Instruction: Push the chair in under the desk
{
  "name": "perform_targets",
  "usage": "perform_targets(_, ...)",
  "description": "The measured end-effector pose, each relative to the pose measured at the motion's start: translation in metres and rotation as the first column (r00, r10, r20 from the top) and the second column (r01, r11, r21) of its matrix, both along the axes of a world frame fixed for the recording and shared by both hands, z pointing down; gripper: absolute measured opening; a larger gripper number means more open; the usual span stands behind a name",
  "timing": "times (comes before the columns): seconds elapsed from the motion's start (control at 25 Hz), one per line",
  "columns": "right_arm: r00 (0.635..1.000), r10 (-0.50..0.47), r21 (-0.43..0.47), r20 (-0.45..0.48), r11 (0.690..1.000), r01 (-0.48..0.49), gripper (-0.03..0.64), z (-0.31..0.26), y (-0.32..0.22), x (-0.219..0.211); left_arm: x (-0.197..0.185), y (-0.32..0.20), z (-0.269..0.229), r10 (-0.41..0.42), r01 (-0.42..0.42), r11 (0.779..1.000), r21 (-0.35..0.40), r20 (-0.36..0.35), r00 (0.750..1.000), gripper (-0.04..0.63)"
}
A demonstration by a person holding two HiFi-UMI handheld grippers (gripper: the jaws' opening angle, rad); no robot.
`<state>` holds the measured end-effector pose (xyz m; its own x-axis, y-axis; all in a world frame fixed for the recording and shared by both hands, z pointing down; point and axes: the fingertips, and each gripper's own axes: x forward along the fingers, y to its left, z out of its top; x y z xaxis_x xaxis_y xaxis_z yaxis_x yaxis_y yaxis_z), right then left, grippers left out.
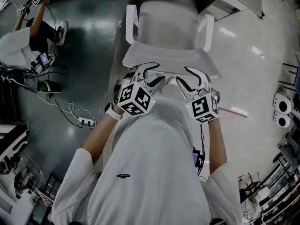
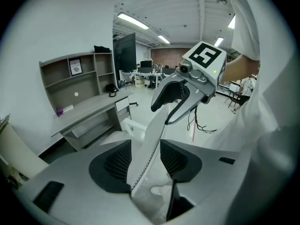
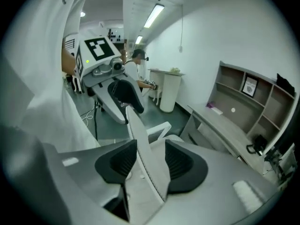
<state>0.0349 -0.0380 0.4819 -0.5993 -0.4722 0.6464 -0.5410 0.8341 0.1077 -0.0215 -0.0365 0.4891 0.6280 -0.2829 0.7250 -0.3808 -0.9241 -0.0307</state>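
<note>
Here, chair back [image 1: 168, 22] between parted fingers [image 2: 115, 161] of left gripper [image 2: 145, 156], right gripper [image 3: 150, 161], ungripped.

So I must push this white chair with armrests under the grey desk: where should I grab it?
The thin upright top edge of the white chair's backrest, from behind and above: it fits between open jaws, as left gripper and right gripper straddle it now.

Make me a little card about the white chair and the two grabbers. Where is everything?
chair: white plastic chair with armrests, facing the grey desk with shelves, seat not yet under it
left gripper: open, top of the backrest between its jaws
right gripper: open, same backrest between its jaws
who: person in a white shirt, standing behind the chair
</note>
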Motion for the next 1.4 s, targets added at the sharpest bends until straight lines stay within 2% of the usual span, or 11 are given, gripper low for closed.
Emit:
perform_targets(0.2,0.994,-0.061,-0.044,-0.093,0.997,0.057,0.192,0.034,0.007,0.001,-0.004,0.001,0.031,0.062,-0.063,0.998,0.011,0.115,0.991,0.176)
perform_targets(0.4,0.969,-0.138,-0.076,-0.204,0.989,0.125,0.19,0.065,0.011,-0.001,-0.014,-0.001,0.059,0.11,-0.114,0.993,0.009,0.208,0.972,0.177)
perform_targets(0.44,0.963,-0.15,-0.078,-0.223,0.988,0.136,0.186,0.069,0.012,-0.001,-0.015,0.0,0.064,0.118,-0.122,0.992,0.006,0.22,0.968,0.176)
perform_targets(0.48,0.958,-0.16,-0.076,-0.238,0.986,0.146,0.141,0.072,0.013,-0.002,-0.017,0.0,0.068,0.124,-0.129,0.992,0.006,0.229,0.965,0.176)
perform_targets(0.68,0.962,-0.152,-0.057,-0.227,0.988,0.142,0.129,0.074,0.01,-0.003,-0.017,-0.001,0.072,0.15,-0.159,0.987,0.019,0.242,0.959,0.141)
perform_targets(0.88,0.971,-0.123,-0.016,-0.206,0.992,0.123,0.13,0.074,0.003,-0.003,-0.017,-0.01,0.074,0.155,-0.164,0.986,0.018,0.24,0.958,0.141)
perform_targets(1.12,0.97,-0.089,0.03,-0.225,0.995,0.098,0.13,0.075,-0.02,-0.001,-0.015,-0.034,0.075,0.173,-0.179,0.984,0.003,0.231,0.957,0.141)
perform_targets(1.4,0.971,-0.08,0.034,-0.227,0.995,0.09,0.132,0.078,-0.05,0.004,-0.01,-0.065,0.076,0.165,-0.177,0.984,0.035,0.225,0.96,0.141)
